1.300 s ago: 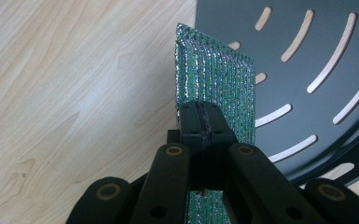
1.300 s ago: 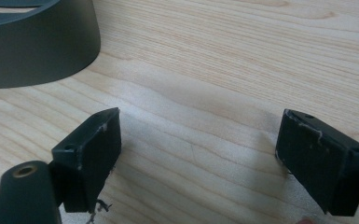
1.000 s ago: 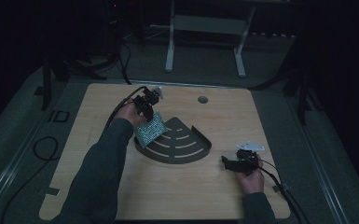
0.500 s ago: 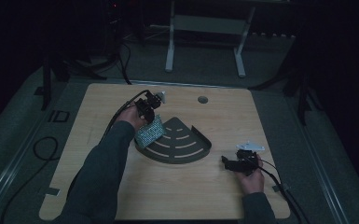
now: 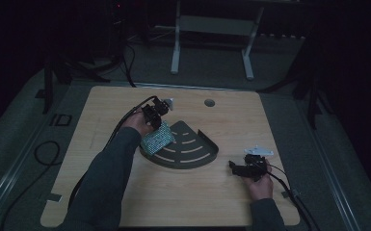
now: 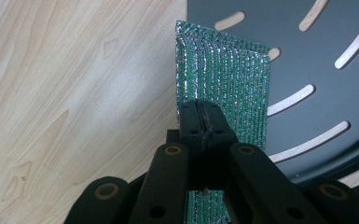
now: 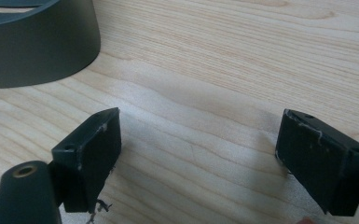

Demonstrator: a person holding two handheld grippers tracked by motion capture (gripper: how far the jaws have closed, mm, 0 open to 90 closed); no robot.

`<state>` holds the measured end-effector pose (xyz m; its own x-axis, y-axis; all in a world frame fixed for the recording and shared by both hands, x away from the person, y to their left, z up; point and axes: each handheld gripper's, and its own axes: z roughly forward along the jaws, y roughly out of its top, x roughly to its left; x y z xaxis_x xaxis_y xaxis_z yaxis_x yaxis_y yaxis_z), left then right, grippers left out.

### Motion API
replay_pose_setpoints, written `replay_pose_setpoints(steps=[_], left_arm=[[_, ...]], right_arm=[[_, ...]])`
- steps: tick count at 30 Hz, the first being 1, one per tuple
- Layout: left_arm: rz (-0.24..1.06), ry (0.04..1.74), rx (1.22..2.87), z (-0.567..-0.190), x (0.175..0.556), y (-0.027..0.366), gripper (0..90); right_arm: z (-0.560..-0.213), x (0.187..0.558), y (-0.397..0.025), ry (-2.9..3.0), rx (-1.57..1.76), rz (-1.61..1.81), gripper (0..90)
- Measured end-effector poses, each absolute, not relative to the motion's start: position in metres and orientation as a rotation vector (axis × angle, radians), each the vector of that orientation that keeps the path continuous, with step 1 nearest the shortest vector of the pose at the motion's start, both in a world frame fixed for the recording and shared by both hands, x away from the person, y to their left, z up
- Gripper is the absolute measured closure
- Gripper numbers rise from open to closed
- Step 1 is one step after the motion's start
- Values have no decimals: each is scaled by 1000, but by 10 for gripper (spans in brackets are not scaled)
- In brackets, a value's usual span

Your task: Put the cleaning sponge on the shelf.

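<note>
L gripper point(image 6: 200, 122) clamped on green mesh pad point(image 6: 228, 79), pad hanging over tray point(image 6: 317, 51) edge.

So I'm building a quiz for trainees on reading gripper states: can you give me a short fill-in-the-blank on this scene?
1. The left gripper is shut on a glittery green ____.
2. The right gripper has its jaws ____, with bare wooden table between them.
3. The dark fan-shaped tray has curved ____ cut through its floor.
4. The sponge hangs over the tray's ____ edge in the high view.

Missing words: sponge; open; slots; left
</note>
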<state>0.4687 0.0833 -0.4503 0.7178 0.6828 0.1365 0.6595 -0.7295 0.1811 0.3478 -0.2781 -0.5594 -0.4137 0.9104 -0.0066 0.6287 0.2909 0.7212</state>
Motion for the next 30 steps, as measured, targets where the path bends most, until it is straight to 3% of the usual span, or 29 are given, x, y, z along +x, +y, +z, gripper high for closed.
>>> replay_pose_setpoints(steps=[30], left_arm=[[306, 1153, 2830, -459, 473, 88, 895]], right_arm=[[-559, 348, -278, 2147, 1378, 909, 138]])
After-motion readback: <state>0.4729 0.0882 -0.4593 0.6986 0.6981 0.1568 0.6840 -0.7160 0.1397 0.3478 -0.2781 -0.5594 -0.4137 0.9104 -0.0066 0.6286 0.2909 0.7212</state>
